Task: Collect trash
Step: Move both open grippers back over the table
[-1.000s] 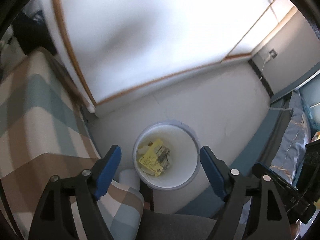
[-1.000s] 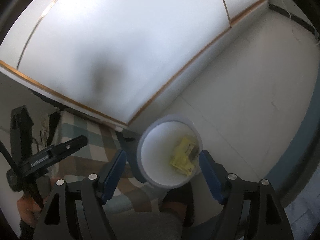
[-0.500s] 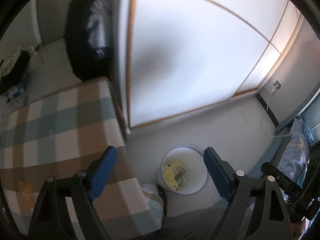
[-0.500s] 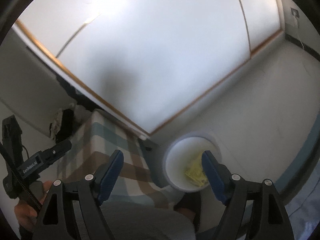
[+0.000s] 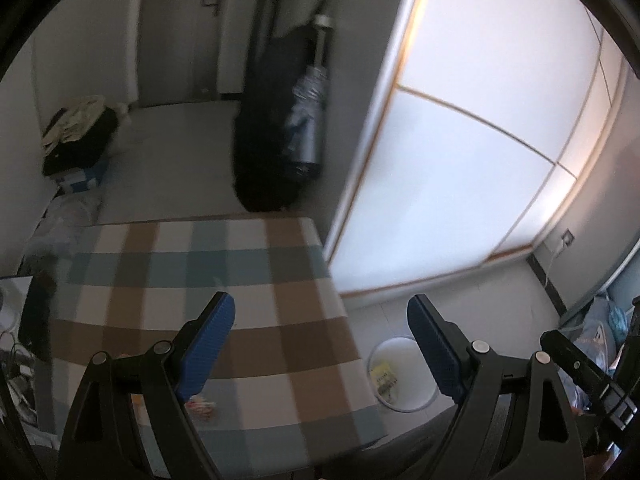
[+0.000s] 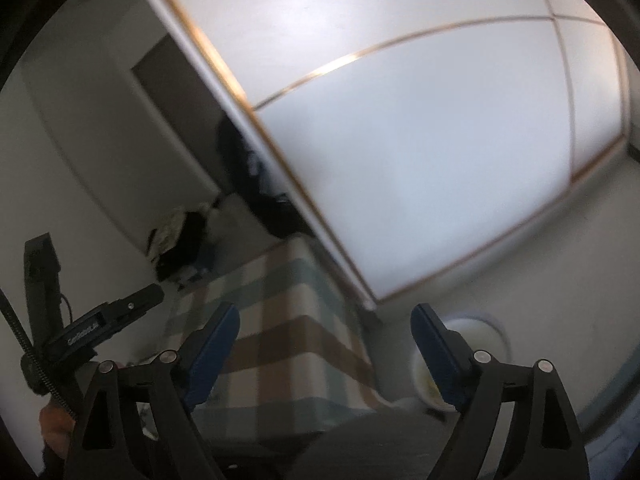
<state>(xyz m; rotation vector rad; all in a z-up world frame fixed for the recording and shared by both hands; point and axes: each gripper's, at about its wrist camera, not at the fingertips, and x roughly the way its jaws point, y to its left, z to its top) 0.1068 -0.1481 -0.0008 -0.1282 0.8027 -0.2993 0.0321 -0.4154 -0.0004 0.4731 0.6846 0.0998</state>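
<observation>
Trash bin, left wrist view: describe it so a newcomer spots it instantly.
Find the checked tablecloth filling the lower middle. Just off its lower right corner, on the pale floor, stands the trash bin. It is the only round white container, seen from above, with yellow paper inside.

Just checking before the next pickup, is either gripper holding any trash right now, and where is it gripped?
Nothing is held. The left gripper is open and empty, and the right gripper is opening with nothing between its pads.
</observation>
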